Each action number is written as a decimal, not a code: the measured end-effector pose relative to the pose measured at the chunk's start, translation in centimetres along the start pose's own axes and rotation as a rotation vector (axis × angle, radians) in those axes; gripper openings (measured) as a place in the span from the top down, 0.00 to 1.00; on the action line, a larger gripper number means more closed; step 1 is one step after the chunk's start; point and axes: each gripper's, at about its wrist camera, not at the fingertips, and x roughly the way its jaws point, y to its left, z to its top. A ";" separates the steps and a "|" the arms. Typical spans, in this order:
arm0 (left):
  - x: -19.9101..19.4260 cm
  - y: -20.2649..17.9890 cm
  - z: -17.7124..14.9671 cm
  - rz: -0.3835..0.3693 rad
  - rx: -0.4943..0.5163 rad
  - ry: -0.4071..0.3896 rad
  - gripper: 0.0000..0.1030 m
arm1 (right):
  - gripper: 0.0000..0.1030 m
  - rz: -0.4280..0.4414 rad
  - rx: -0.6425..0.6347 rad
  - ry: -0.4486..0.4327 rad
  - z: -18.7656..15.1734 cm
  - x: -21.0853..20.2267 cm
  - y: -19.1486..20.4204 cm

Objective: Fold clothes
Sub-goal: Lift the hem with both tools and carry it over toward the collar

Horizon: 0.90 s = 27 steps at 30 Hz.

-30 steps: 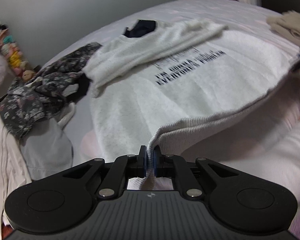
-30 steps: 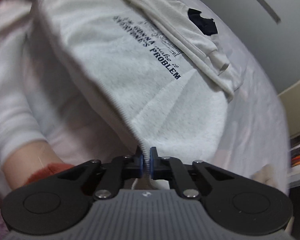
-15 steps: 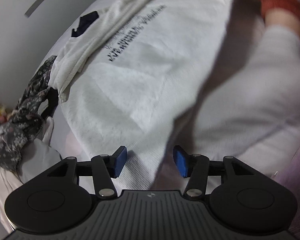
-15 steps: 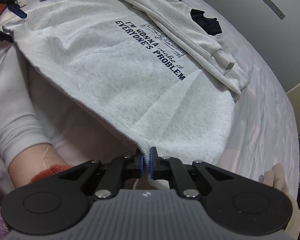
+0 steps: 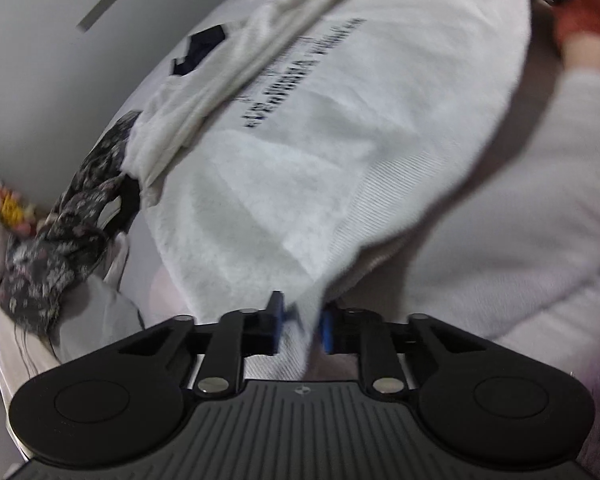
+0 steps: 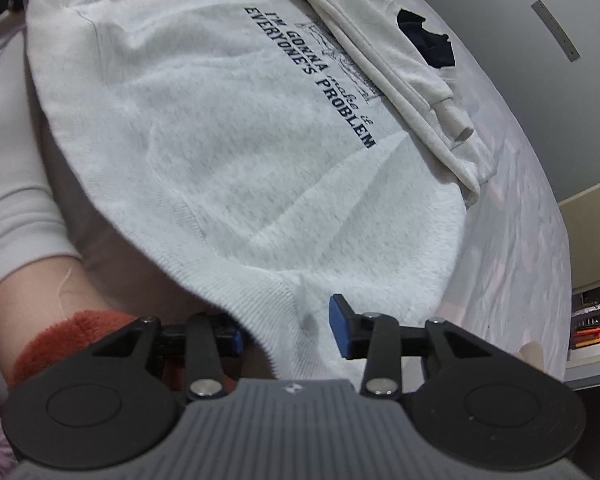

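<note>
A white sweatshirt (image 5: 340, 128) with dark printed lettering lies front up on the bed, both sleeves folded across its chest; it also shows in the right wrist view (image 6: 228, 128). My left gripper (image 5: 302, 326) is at its left hem corner, jaws partly closed with the ribbed hem between the blue pads; the image is blurred and I cannot tell whether they pinch it. My right gripper (image 6: 286, 332) is open at the right hem corner, the ribbed hem lying loose between its fingers (image 6: 340, 332).
A dark floral garment (image 5: 64, 232) and other pale clothes are heaped at the left of the bed. The bedsheet (image 6: 512, 216) stretches to the right. My white-sleeved arms (image 6: 8, 176) lie near the hem. A shelf (image 6: 592, 320) stands at the far right.
My right gripper has opened and let go of the hem corner. My left gripper opened half a second ago and its jaws have since narrowed around the hem.
</note>
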 end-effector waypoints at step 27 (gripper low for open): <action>-16.2 8.5 6.7 0.302 -0.211 -0.377 0.97 | 0.94 -0.442 0.109 -0.508 1.1 -17.4 -6.8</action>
